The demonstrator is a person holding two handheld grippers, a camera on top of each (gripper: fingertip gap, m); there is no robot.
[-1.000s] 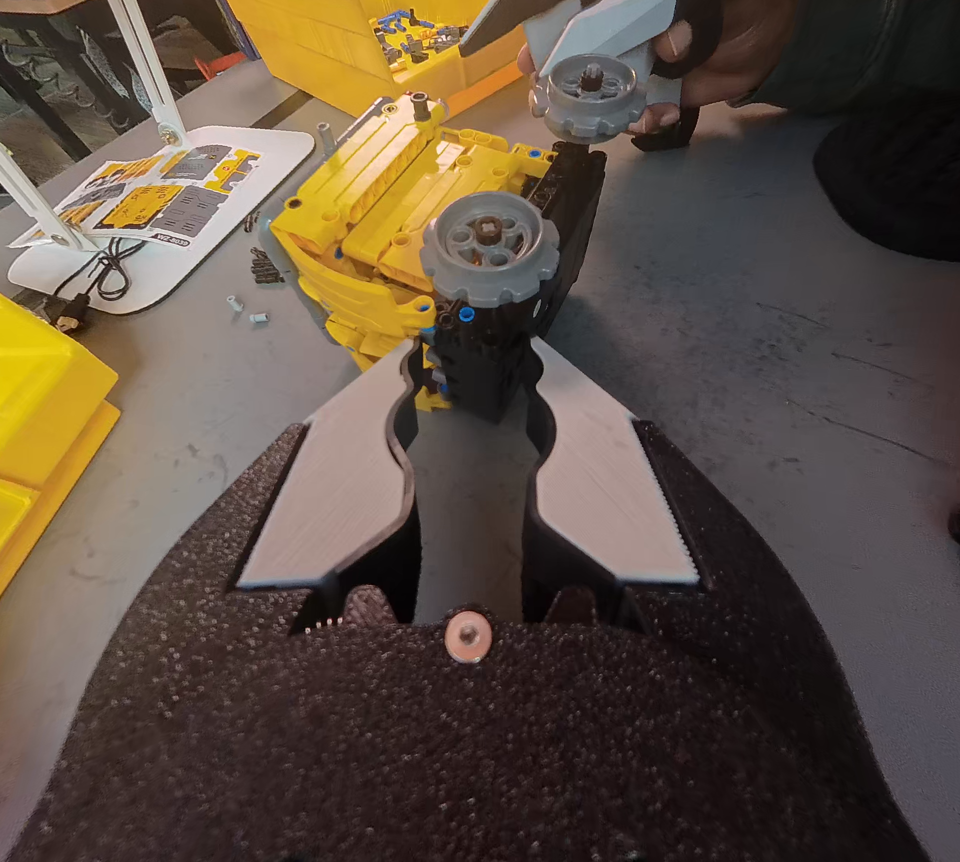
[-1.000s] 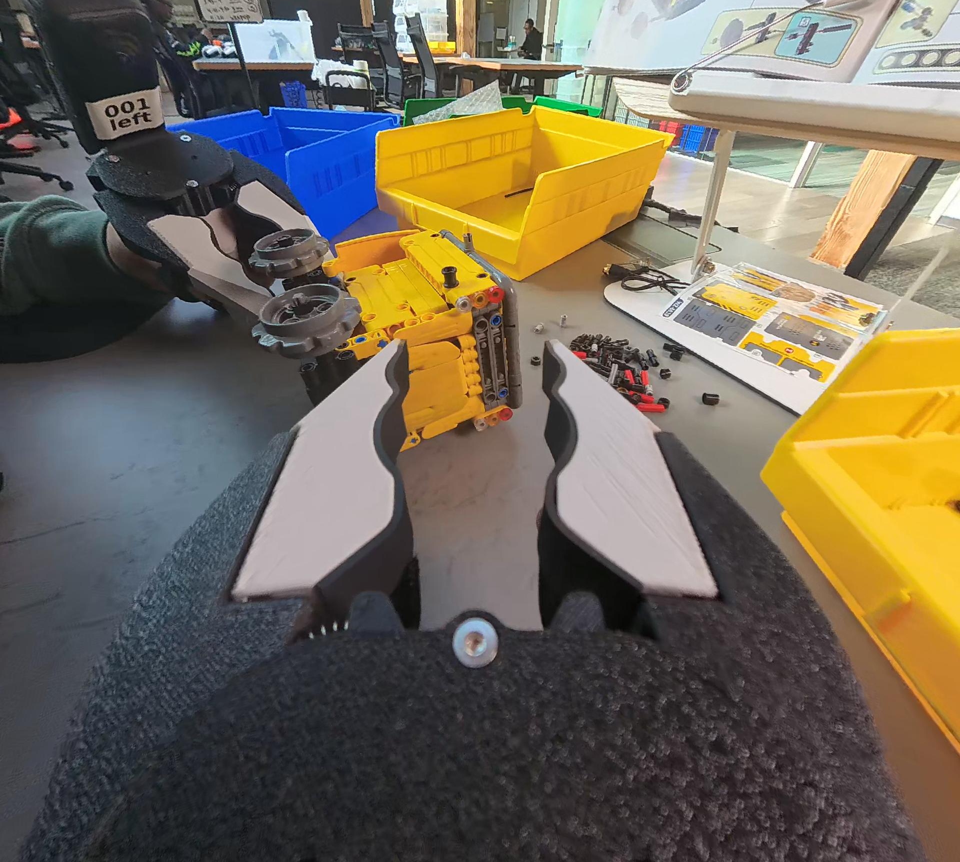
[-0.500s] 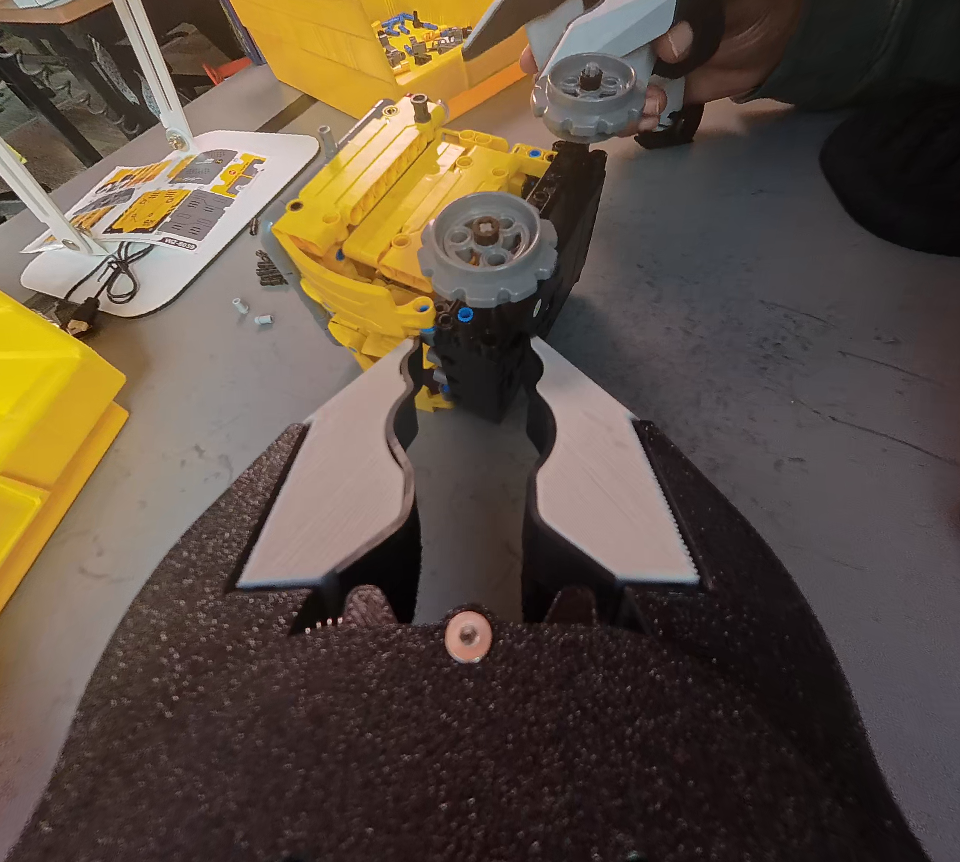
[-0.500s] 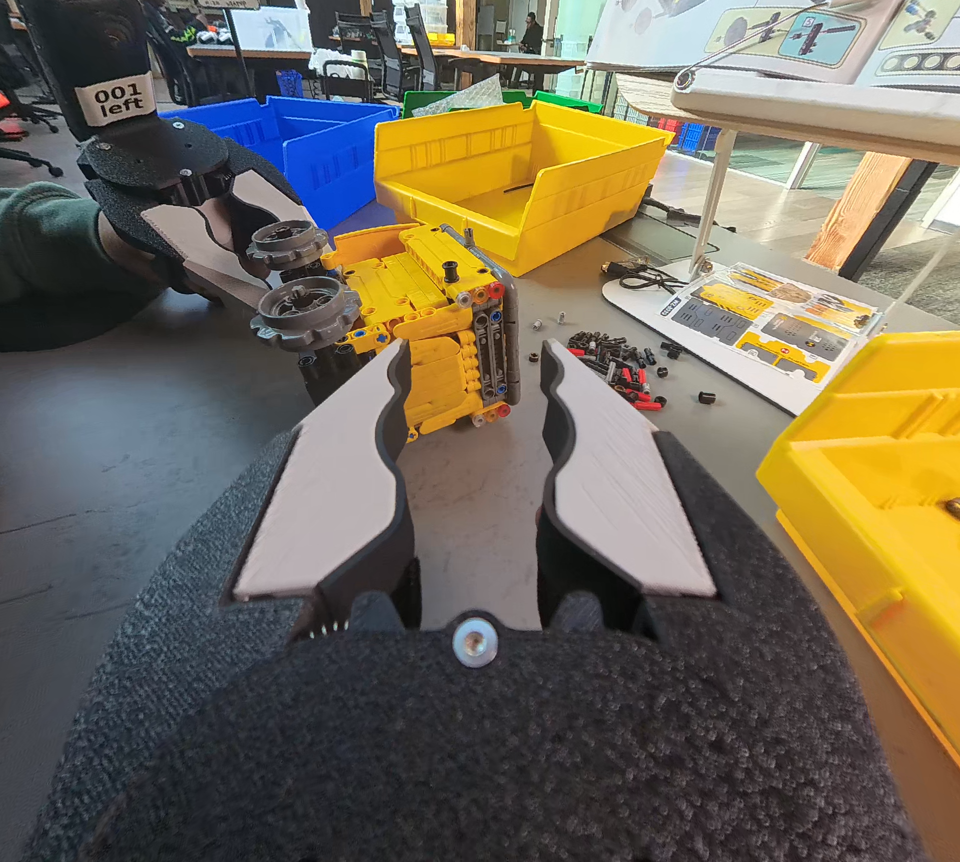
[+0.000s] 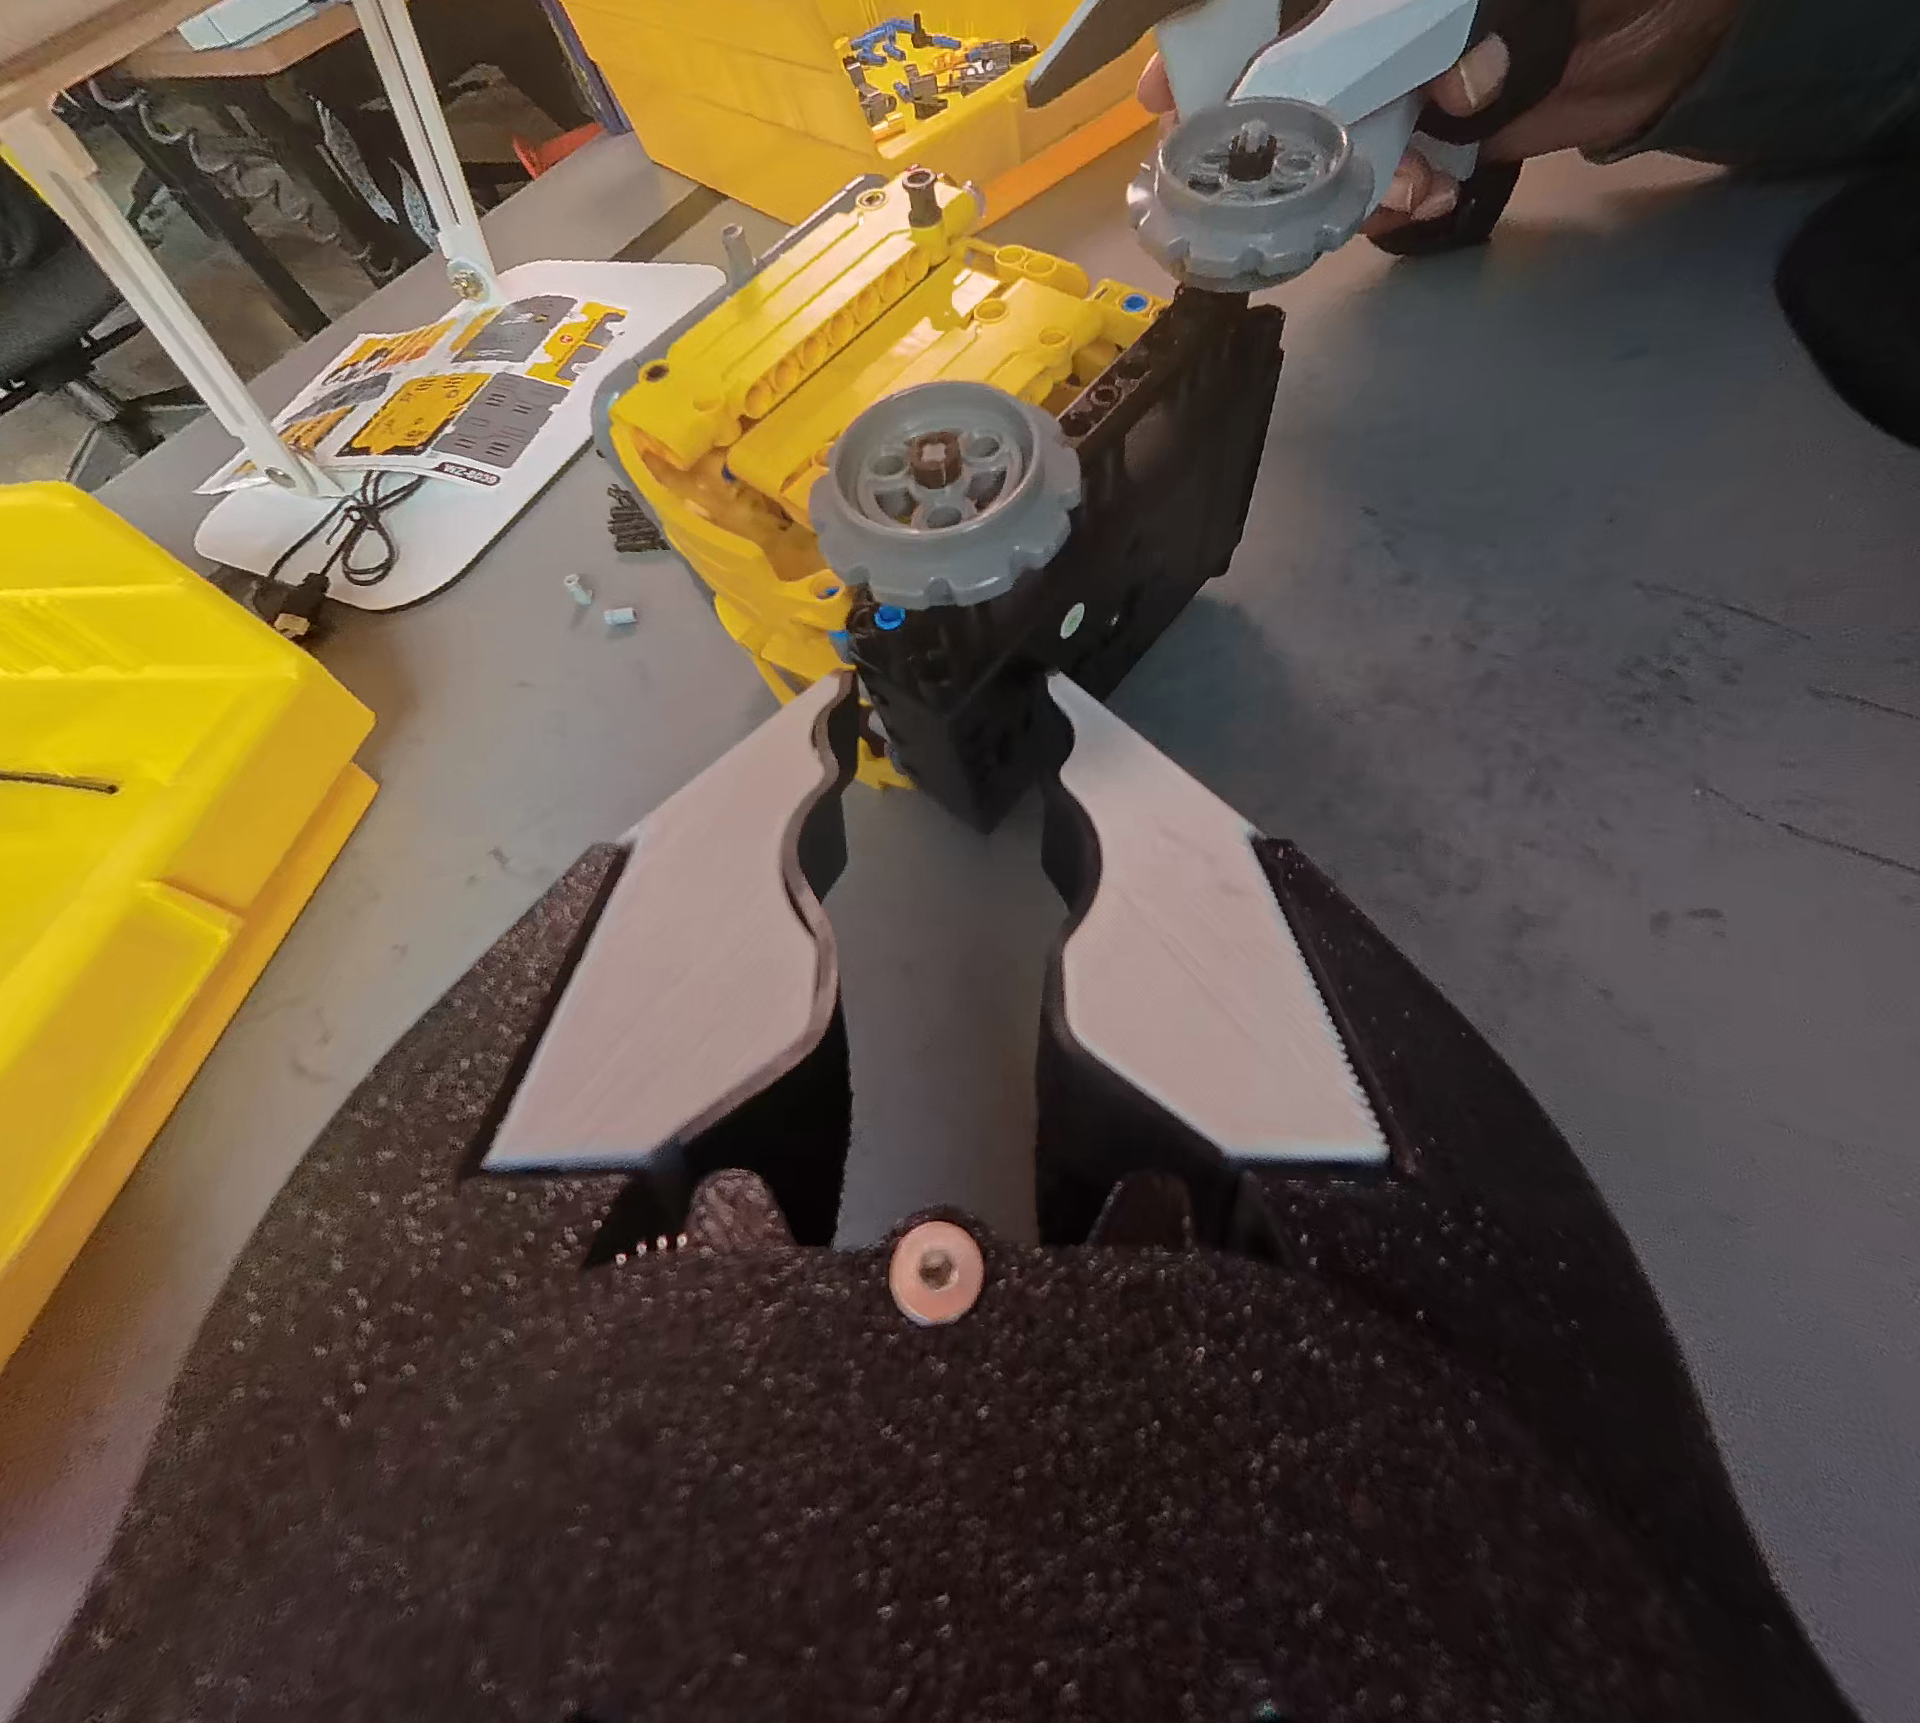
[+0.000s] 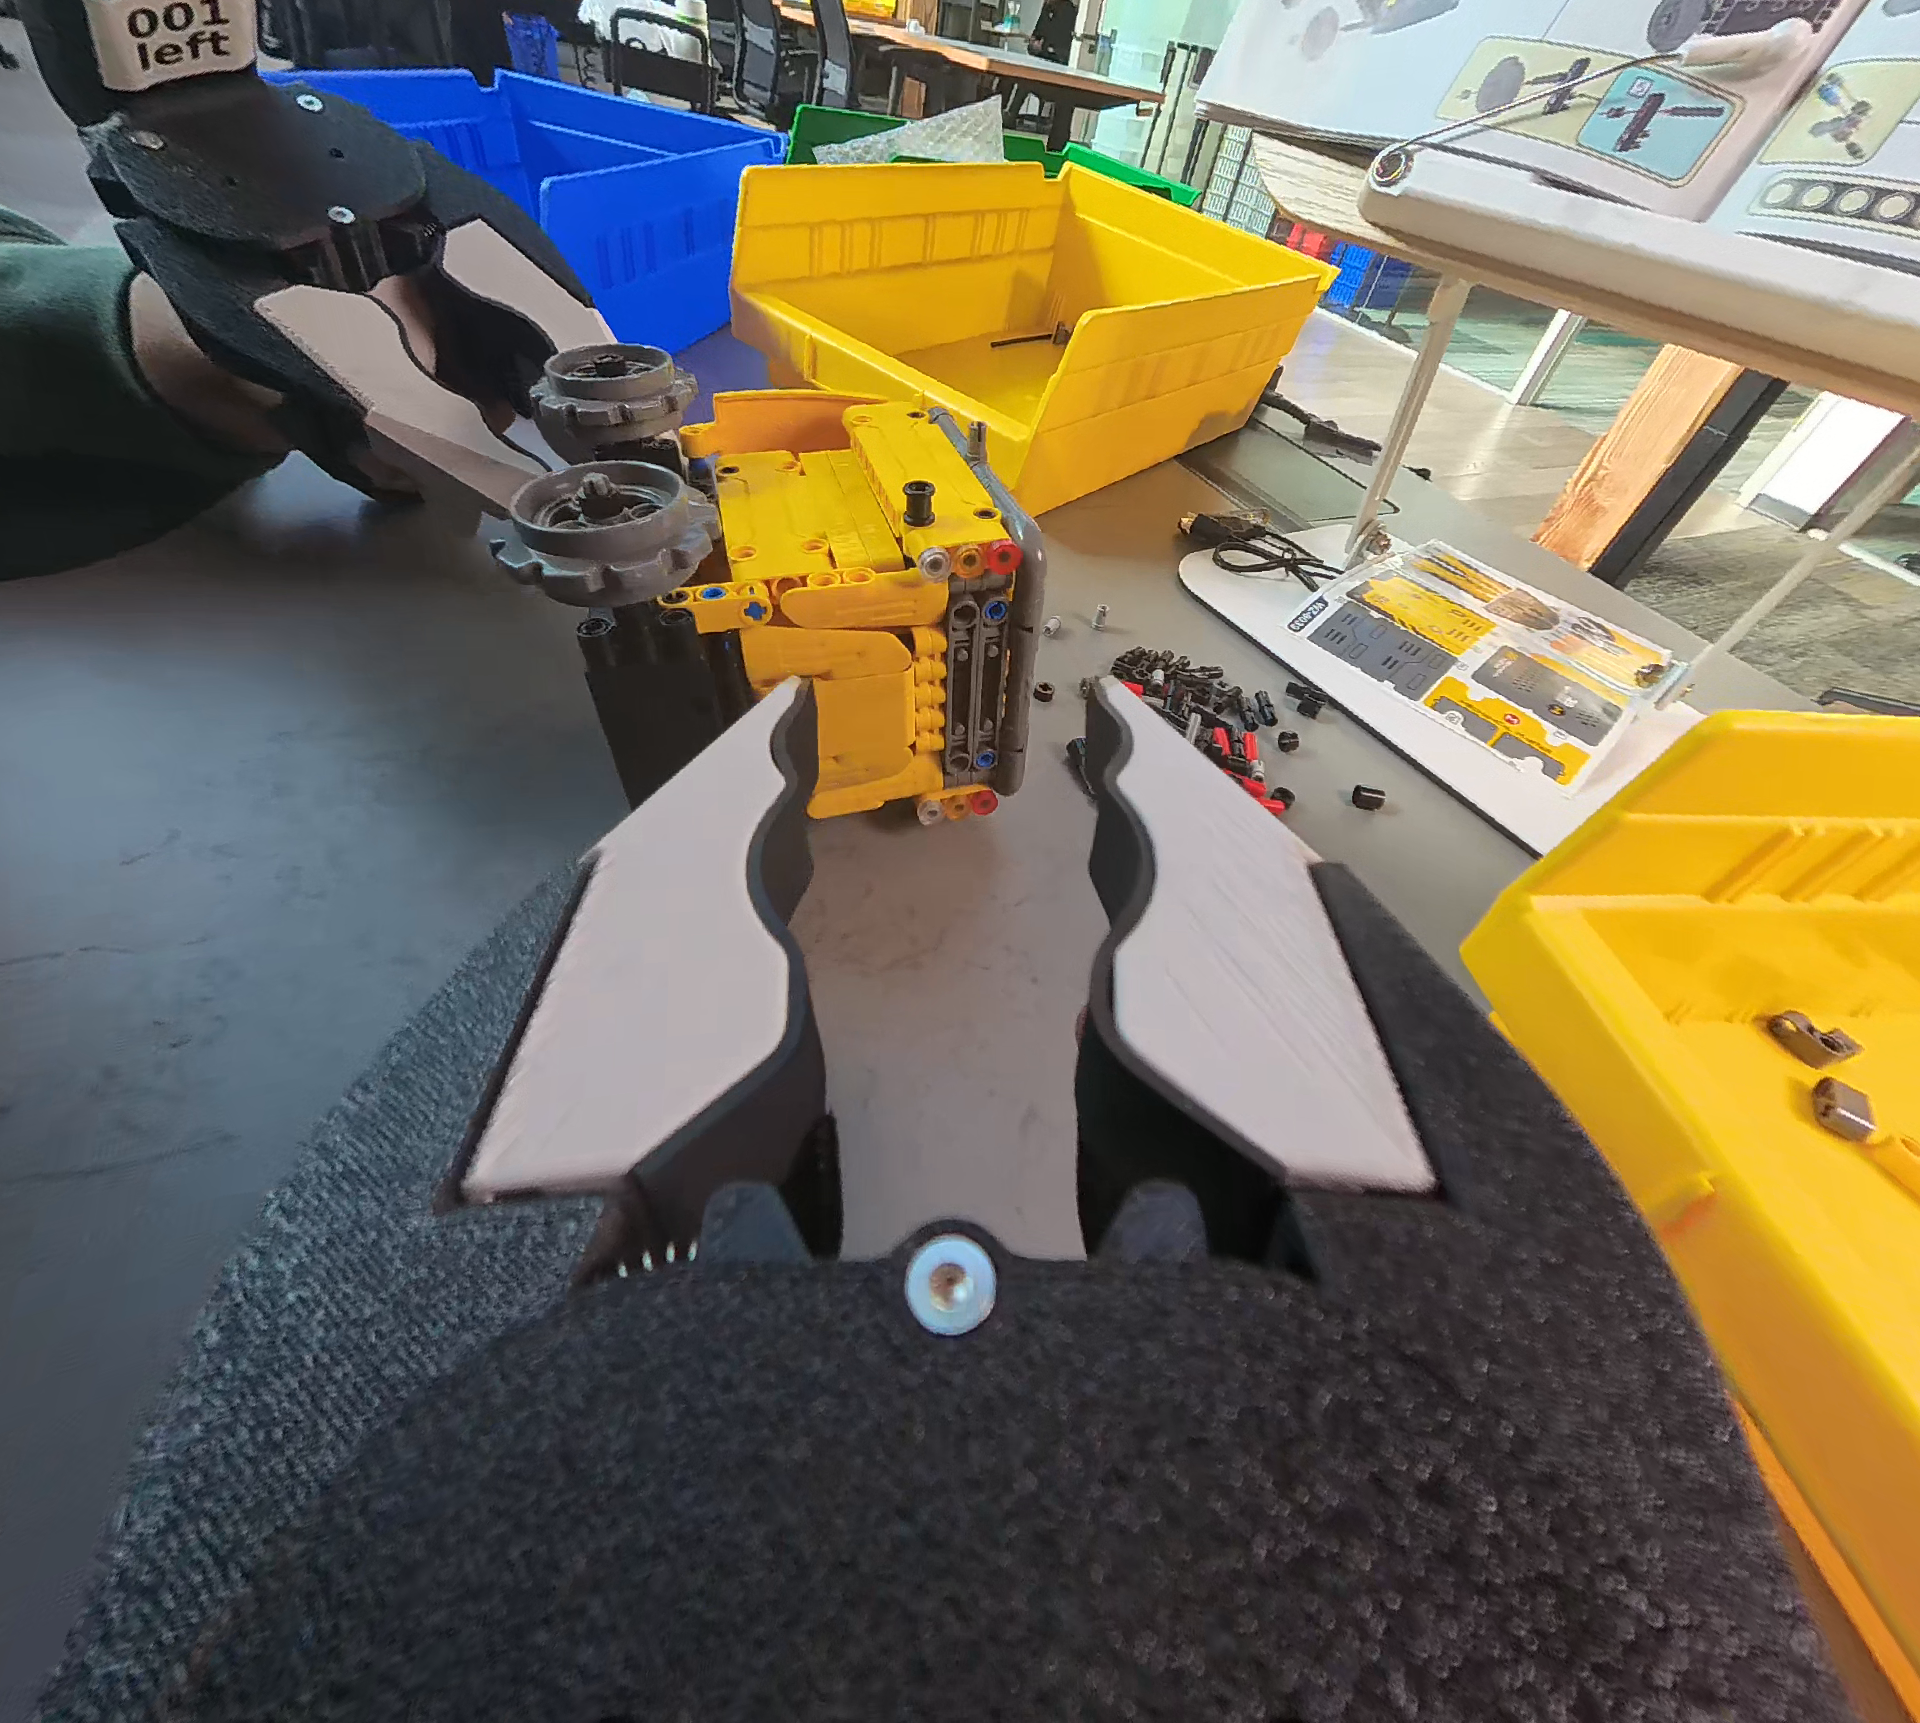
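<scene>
Lying on its side mid desk (image 5: 1507,738): yellow-and-black brick model (image 5: 883,343), with 2 grey wheels seated on axle ends and facing up, the near wheel (image 5: 940,494) and the far wheel (image 5: 1247,203). Clamped on the black chassis just below the near wheel: left tongs (image 5: 945,707). Spread wide and empty, tips either side of the model's grey front end: right tongs (image 6: 945,707). Not built in: loose pins (image 6: 1195,707) scattered beside the model, toward the instruction sheet (image 6: 1455,645). Behind, toward the far edge, a yellow bin (image 6: 1039,271).
</scene>
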